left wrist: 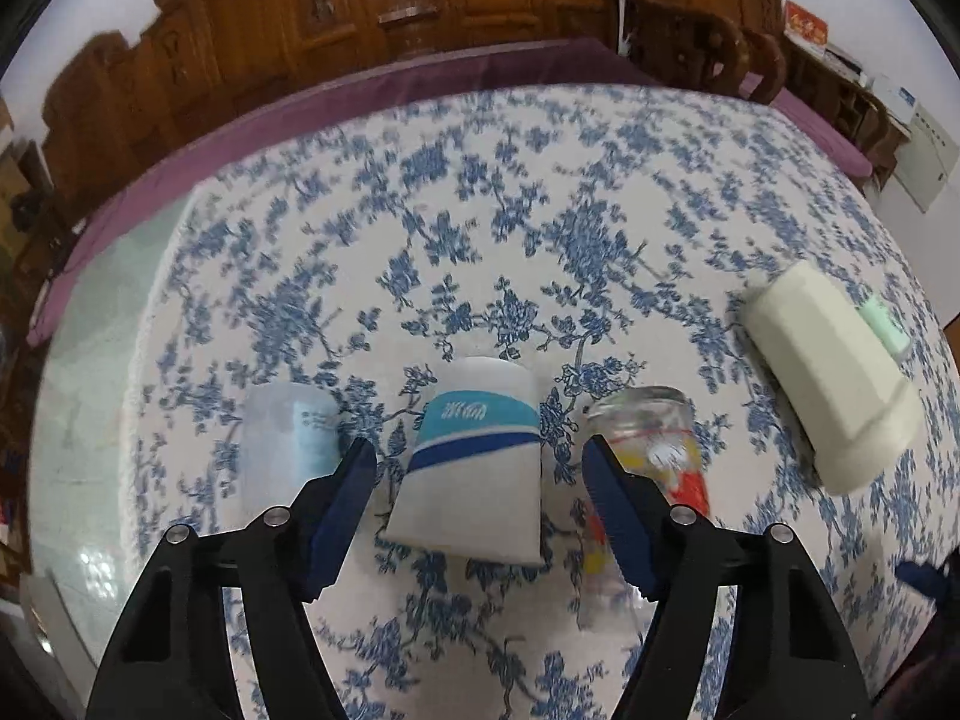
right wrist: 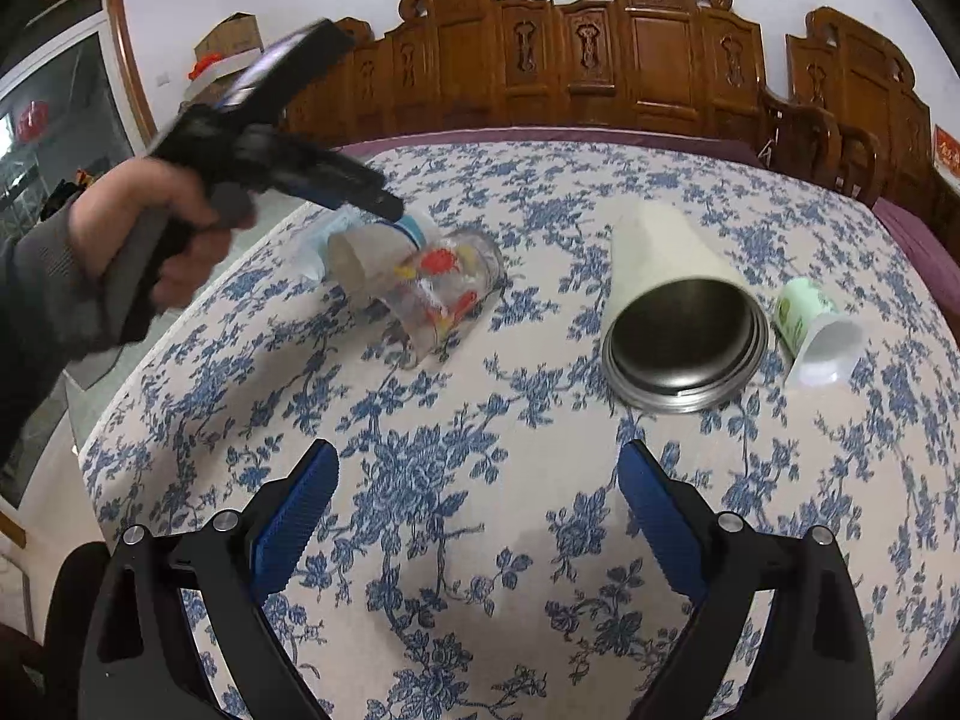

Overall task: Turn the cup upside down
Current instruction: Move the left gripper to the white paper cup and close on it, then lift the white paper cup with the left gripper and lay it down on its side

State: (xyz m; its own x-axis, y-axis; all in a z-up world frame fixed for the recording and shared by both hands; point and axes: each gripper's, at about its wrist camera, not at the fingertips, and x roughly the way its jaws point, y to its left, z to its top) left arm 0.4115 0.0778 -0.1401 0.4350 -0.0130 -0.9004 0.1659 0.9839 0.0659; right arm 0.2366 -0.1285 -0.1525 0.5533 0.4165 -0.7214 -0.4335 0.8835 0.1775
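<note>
Several cups lie on their sides on the floral tablecloth. In the left wrist view a white paper cup with teal and blue bands lies between the fingers of my open left gripper, its base pointing away. Left of it is a translucent plastic cup, right of it a clear glass with red and yellow print. A cream steel-lined tumbler lies farther right. In the right wrist view my right gripper is open and empty, in front of the tumbler and apart from it. The left gripper hovers over the paper cup and glass.
A small green and white cup lies on its side right of the tumbler. The round table has a purple cloth edge at the back. Carved wooden chairs stand behind it. The table's left edge drops to the floor.
</note>
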